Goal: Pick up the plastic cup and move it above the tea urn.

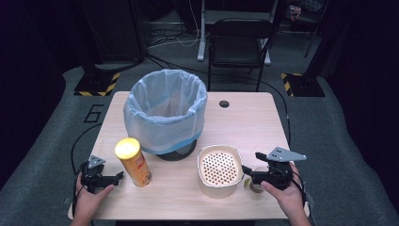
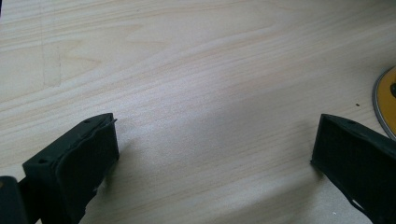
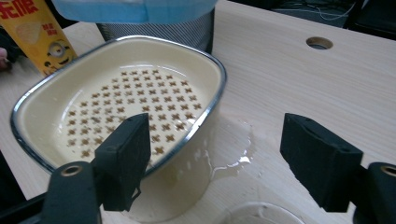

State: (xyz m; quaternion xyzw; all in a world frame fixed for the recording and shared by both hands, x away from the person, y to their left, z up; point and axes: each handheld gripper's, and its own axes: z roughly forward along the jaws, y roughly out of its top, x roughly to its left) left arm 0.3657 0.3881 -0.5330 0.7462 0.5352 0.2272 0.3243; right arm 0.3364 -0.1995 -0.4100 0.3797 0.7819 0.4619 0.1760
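A cream basket (image 1: 219, 170) with a perforated bottom stands at the front middle of the wooden table (image 1: 244, 122). My right gripper (image 1: 248, 173) is open just right of it, pointing left. In the right gripper view the basket (image 3: 116, 102) lies ahead on the left, and my open gripper (image 3: 215, 135) has its left jaw in front of the basket's rim and its right jaw over bare wood. A yellow snack can (image 1: 133, 162) stands upright at the front left. My left gripper (image 1: 118, 176) is open beside its base, holding nothing. In the left gripper view the gripper (image 2: 217, 140) sits over bare wood.
A mesh bin with a pale blue liner (image 1: 165, 112) stands behind the can and basket. A clear round object (image 1: 254, 185) lies under my right gripper, with a shiny clear patch (image 3: 233, 151) on the wood by the basket. A cable hole (image 1: 224, 103) is at the back.
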